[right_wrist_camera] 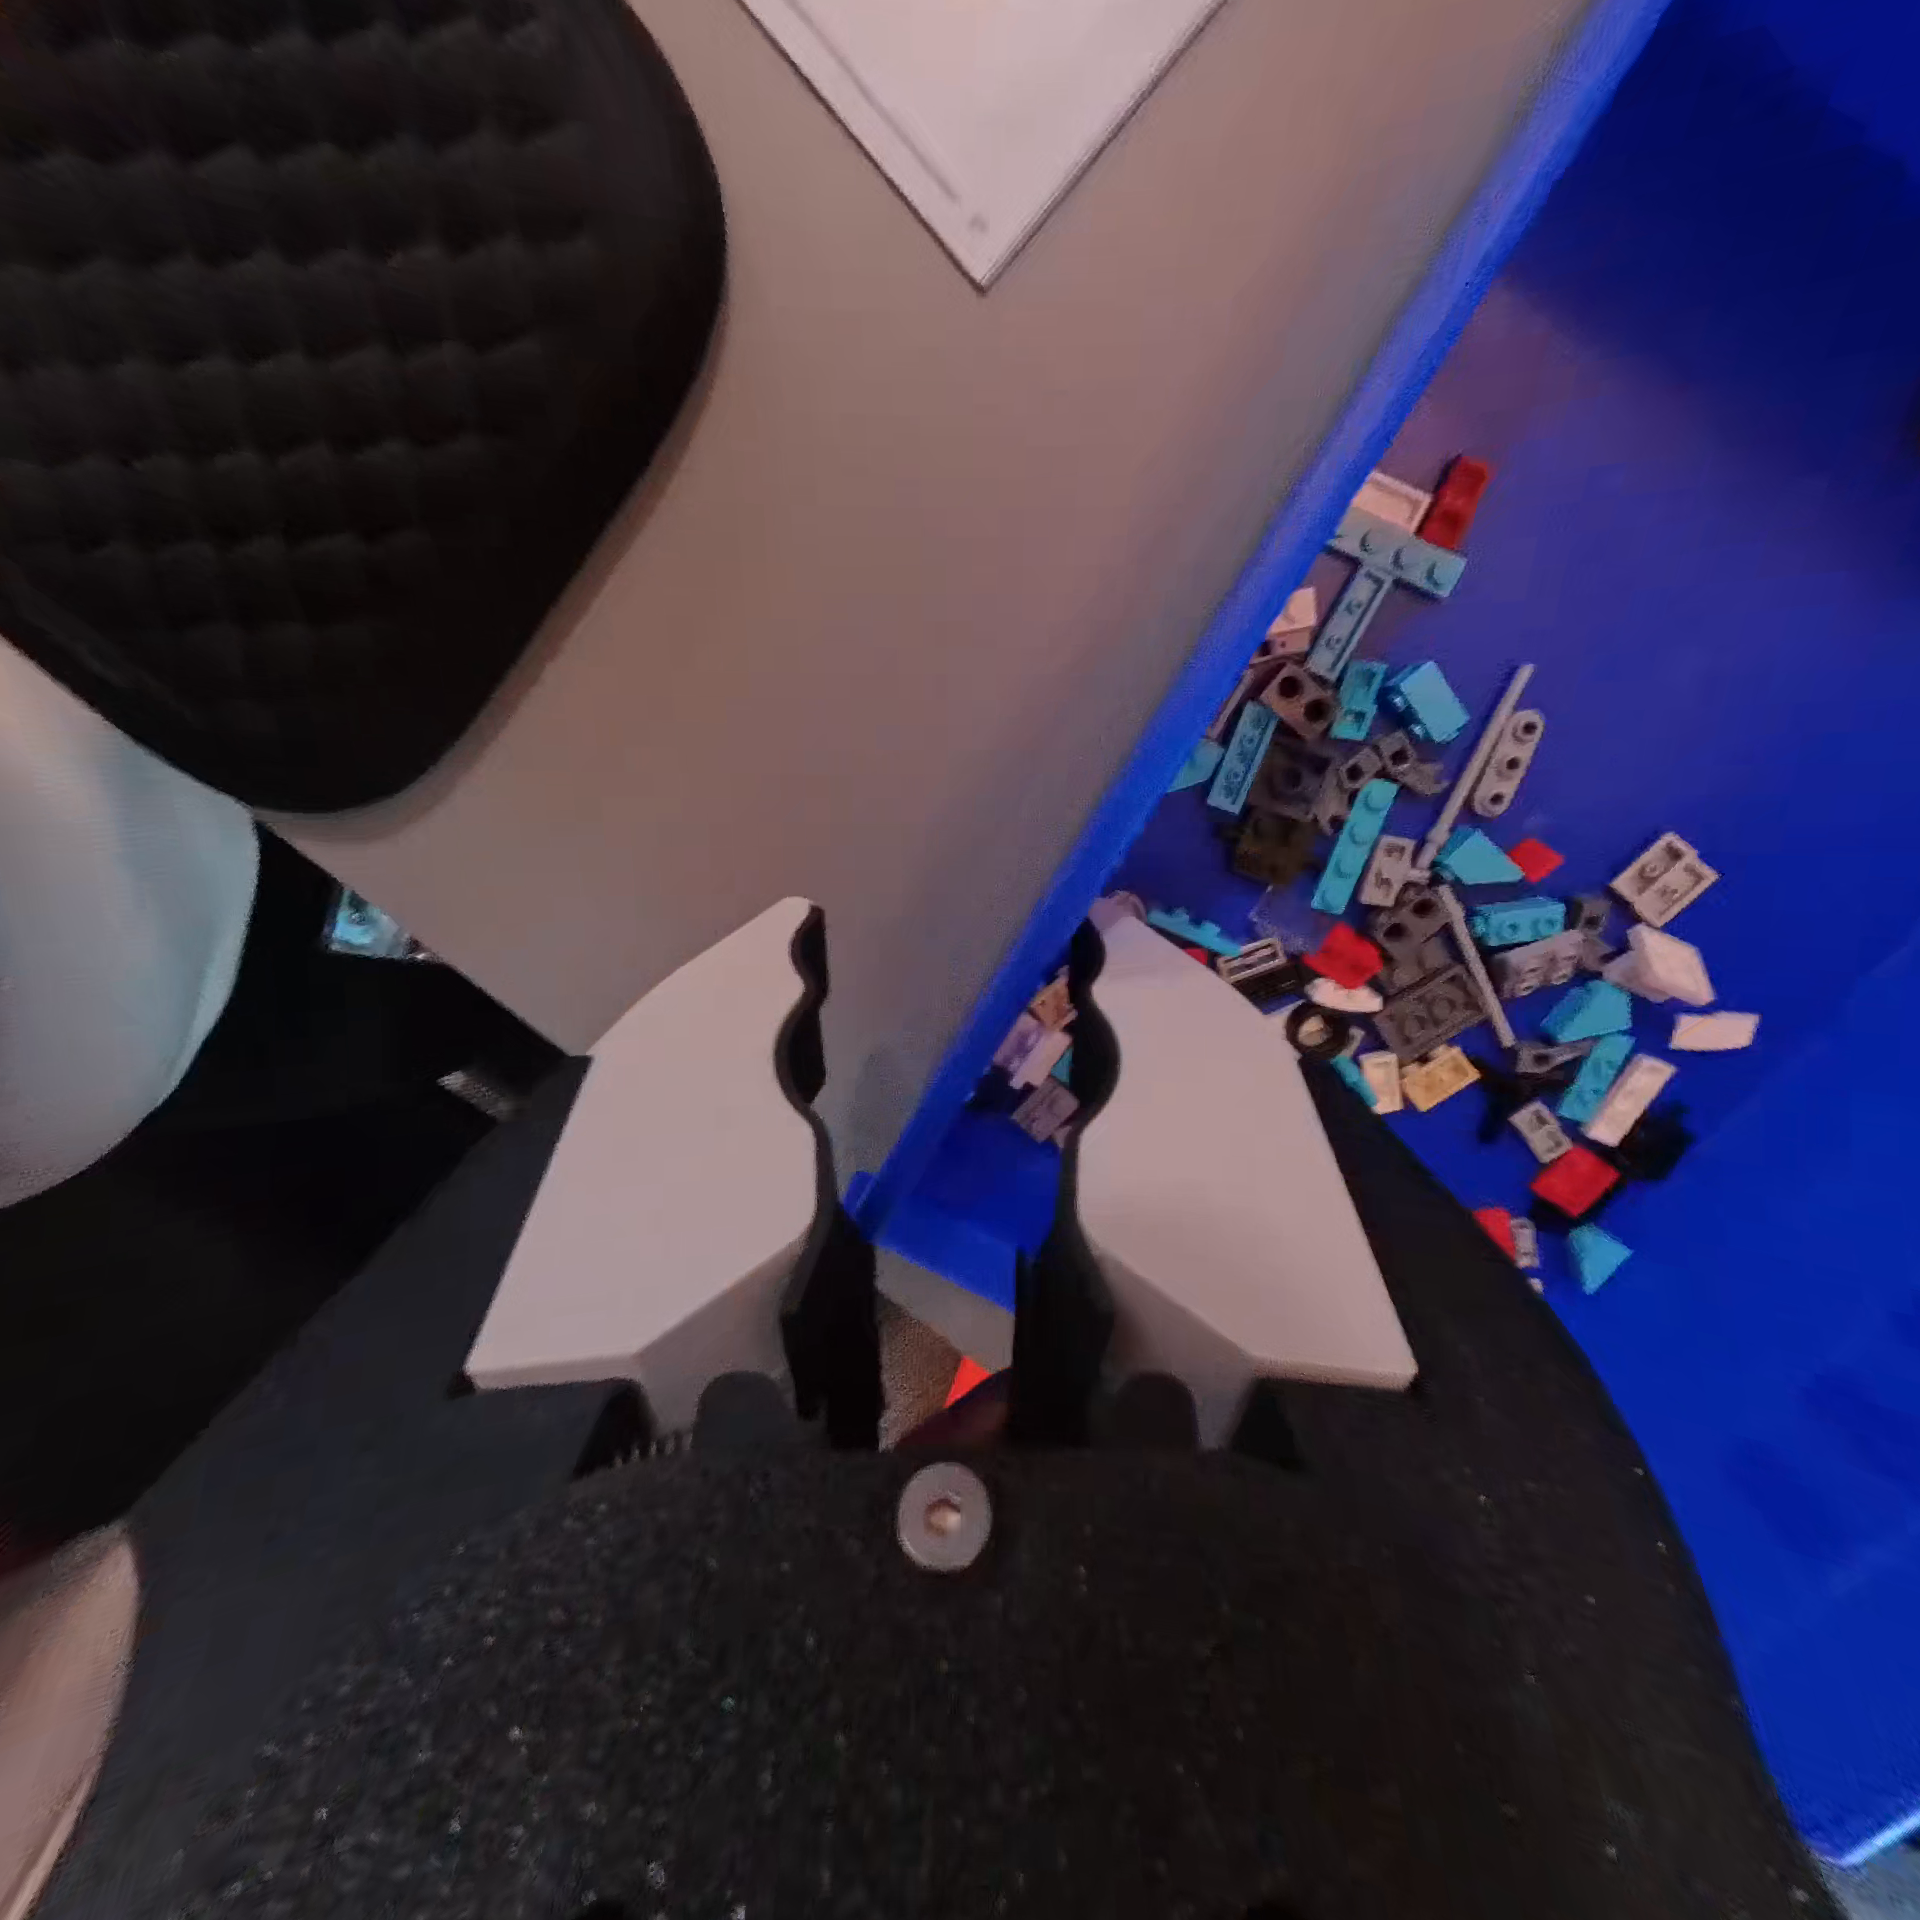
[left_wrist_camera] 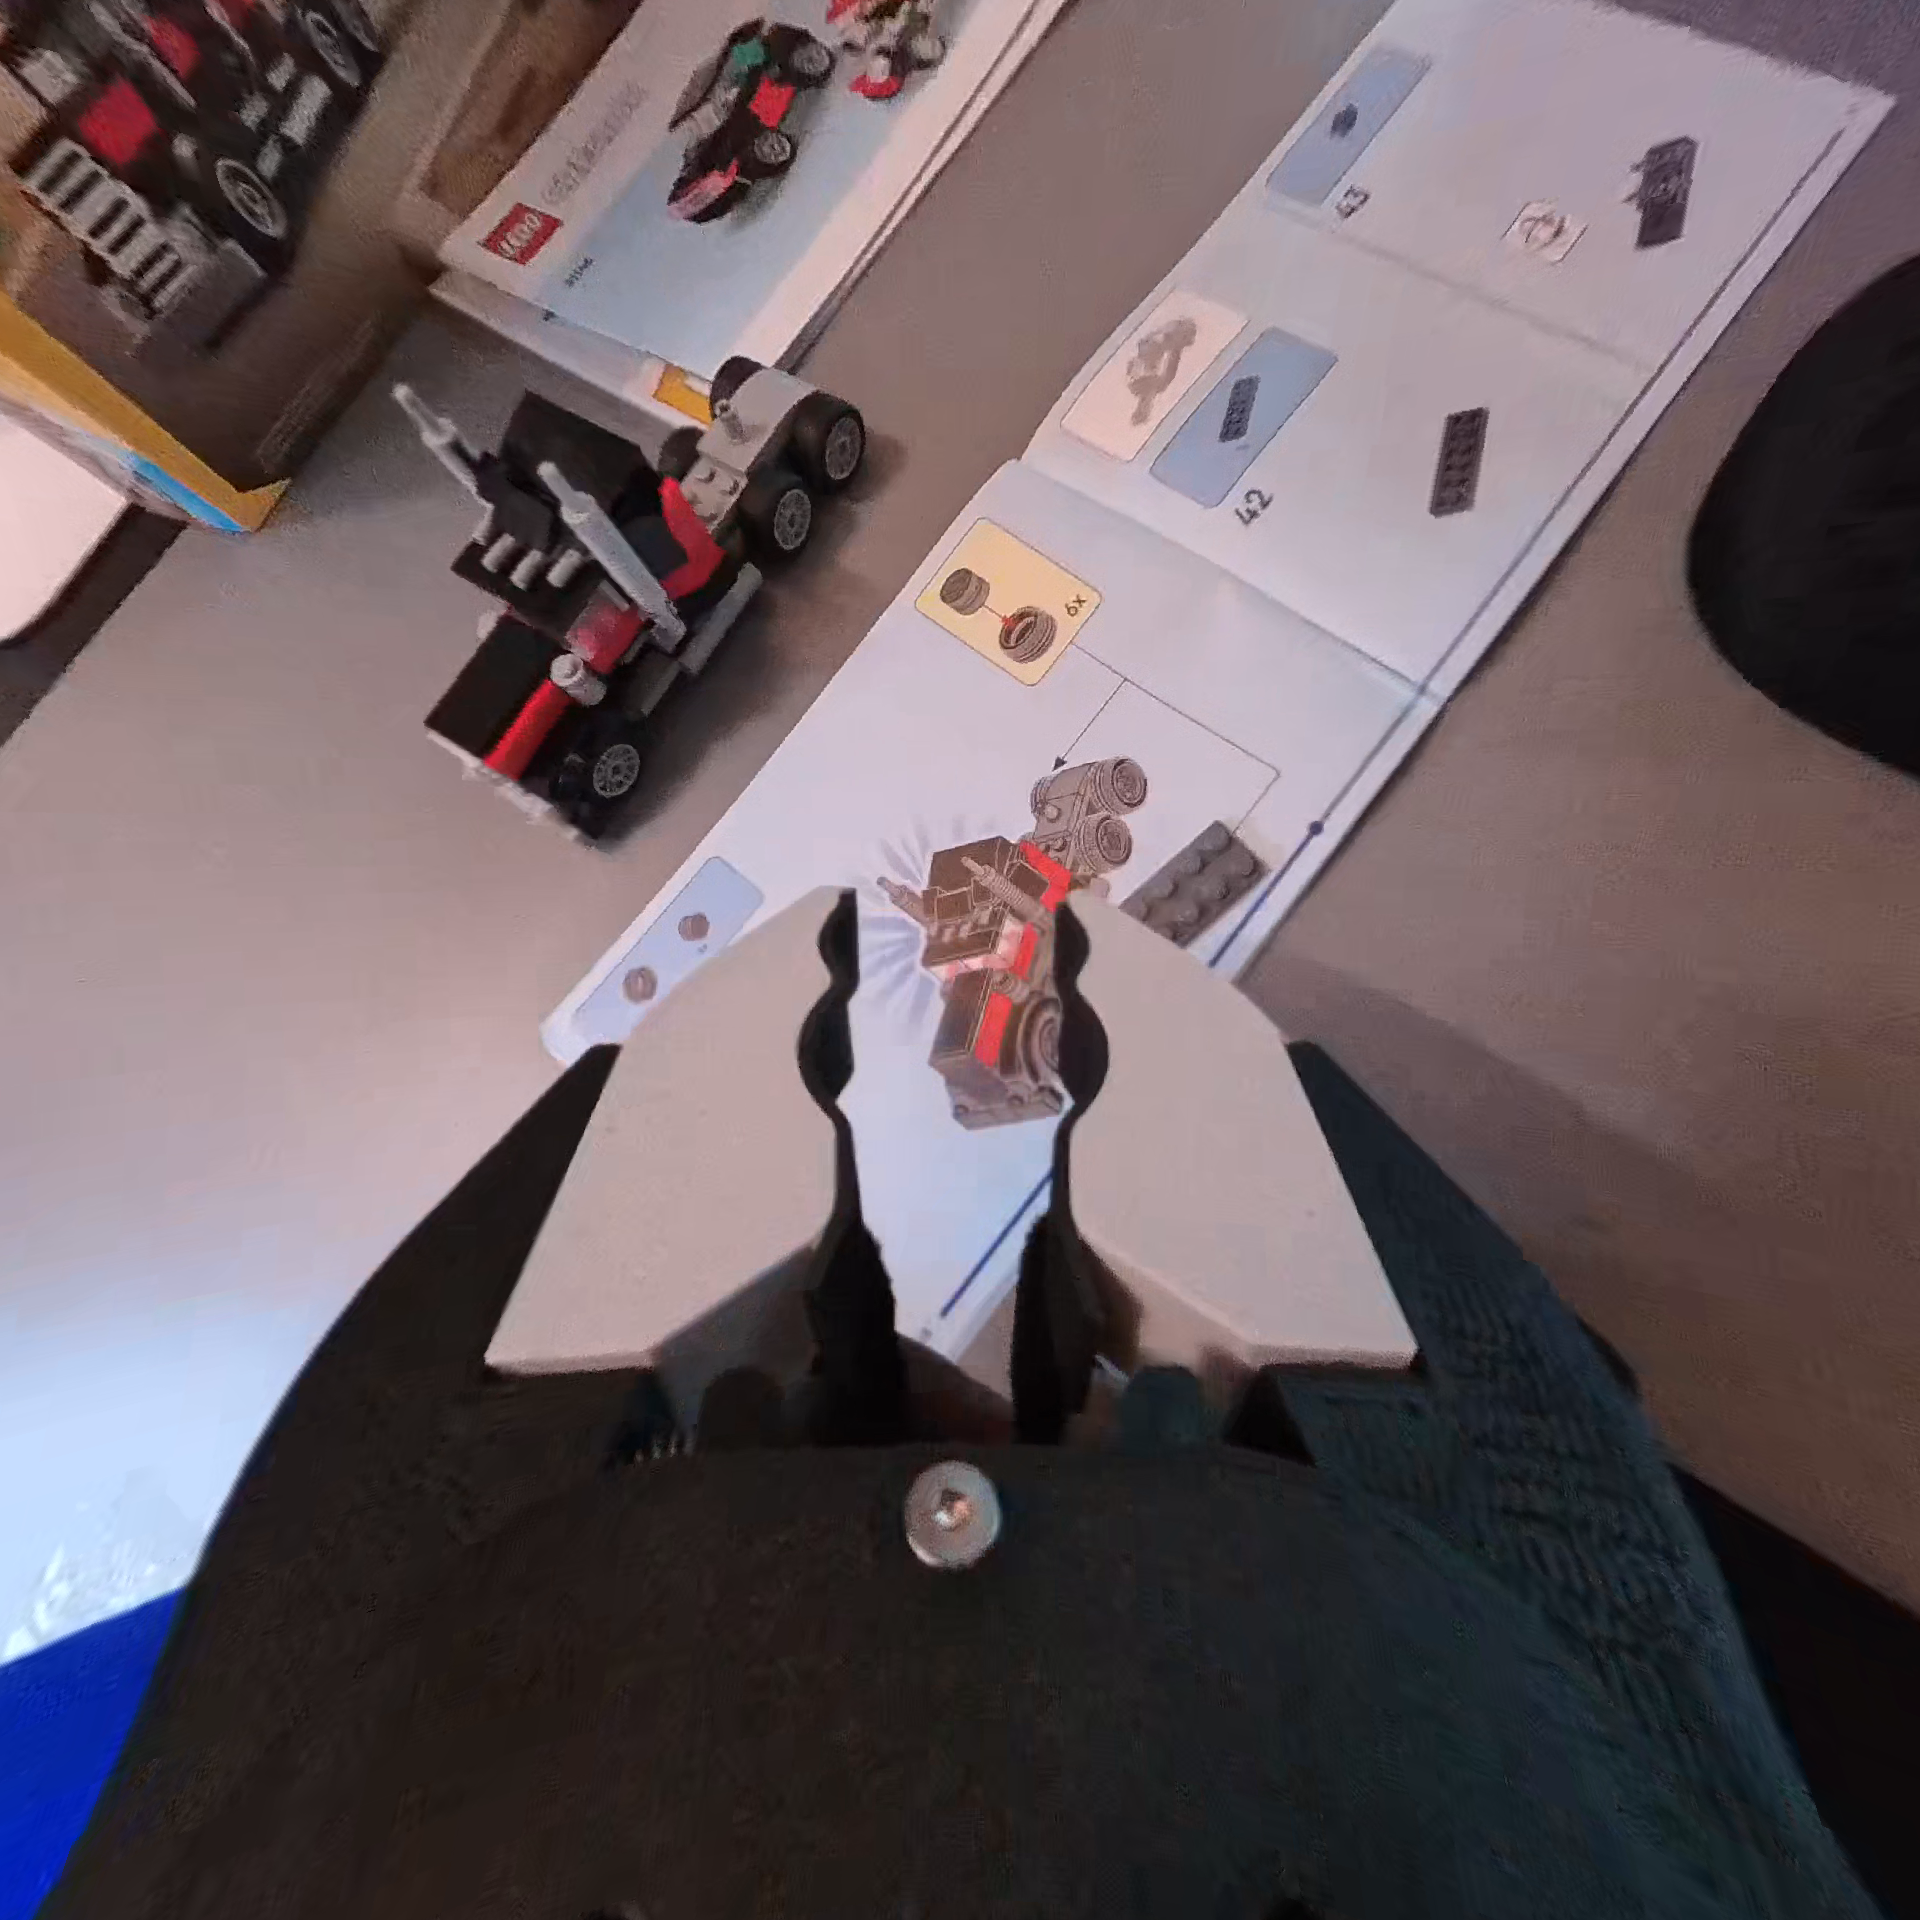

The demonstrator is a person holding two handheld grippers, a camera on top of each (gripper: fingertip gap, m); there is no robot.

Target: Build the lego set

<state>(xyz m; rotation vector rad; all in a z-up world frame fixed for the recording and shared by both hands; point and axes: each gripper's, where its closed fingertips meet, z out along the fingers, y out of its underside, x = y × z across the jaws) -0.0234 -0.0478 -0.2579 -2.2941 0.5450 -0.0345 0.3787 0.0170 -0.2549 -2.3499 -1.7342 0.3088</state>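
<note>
In the left wrist view my left gripper (left_wrist_camera: 956, 914) is open and empty, hovering over the open instruction booklet (left_wrist_camera: 1195, 623). A grey studded plate (left_wrist_camera: 1195, 878) lies on the booklet just right of the right fingertip, apart from it. The partly built black, red and grey truck (left_wrist_camera: 623, 582) stands on the table to the upper left. In the right wrist view my right gripper (right_wrist_camera: 948, 930) is open and empty above the rim of the blue tray (right_wrist_camera: 1247, 582). A pile of loose bricks (right_wrist_camera: 1455, 914) in teal, grey, red, white and black lies in the tray to its right.
A second booklet (left_wrist_camera: 748, 177) and the set's box (left_wrist_camera: 156, 208) lie at the back left. A black bulky shape (left_wrist_camera: 1829, 520) sits at the right edge. In the right view a black dimpled object (right_wrist_camera: 312, 364) and a light sleeve (right_wrist_camera: 104, 935) fill the left. About 40 centimetres separates my left fingertips from my right.
</note>
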